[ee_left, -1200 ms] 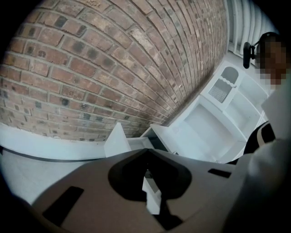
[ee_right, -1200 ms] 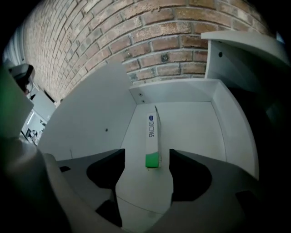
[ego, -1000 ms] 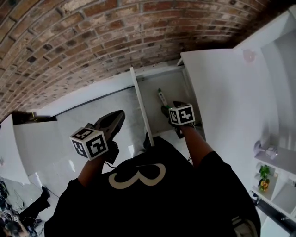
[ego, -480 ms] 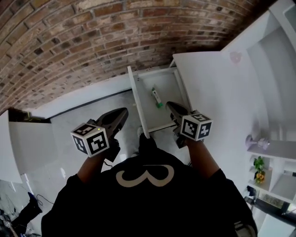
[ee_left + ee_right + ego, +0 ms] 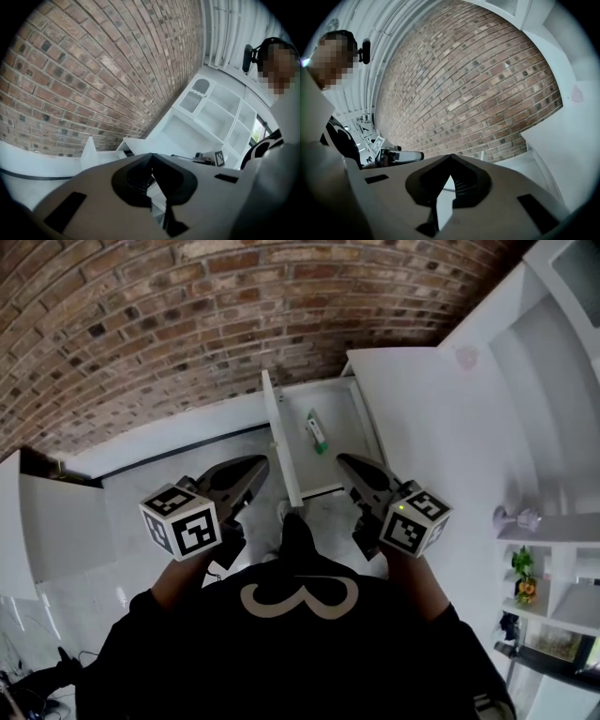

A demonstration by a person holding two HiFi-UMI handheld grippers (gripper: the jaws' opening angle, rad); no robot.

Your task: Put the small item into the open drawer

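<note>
1. The small item (image 5: 316, 433), a slim white piece with a green end, already lies on the floor of the open drawer (image 5: 349, 407); it rests near the drawer's left wall, touching neither gripper.
2. Its long axis runs roughly along the drawer's depth, away from the person; the green end is the end nearer the person.
3. The right gripper (image 5: 343, 461) has its jaws closed tip to tip with nothing between them; its own view shows only brick wall (image 5: 187, 324) beyond the tips.
4. The left gripper (image 5: 261, 462) is likewise closed and empty; it hangs over the pale floor (image 5: 159, 474), outside the drawer, so the drawer's left wall stands between it and the item.
5. The deciding relation: the item lies ahead of both grippers and between them, but nearer the right one, whose tips point into the drawer just short of the green end; the right hand is therefore the one better placed for any further touch.
6. Judgement: the placing looks done, since the item sits inside and free; what remains is probably to draw the hands back, or to push the drawer into the white table (image 5: 441, 418); how high the grippers hang above the drawer I cannot tell.
</note>
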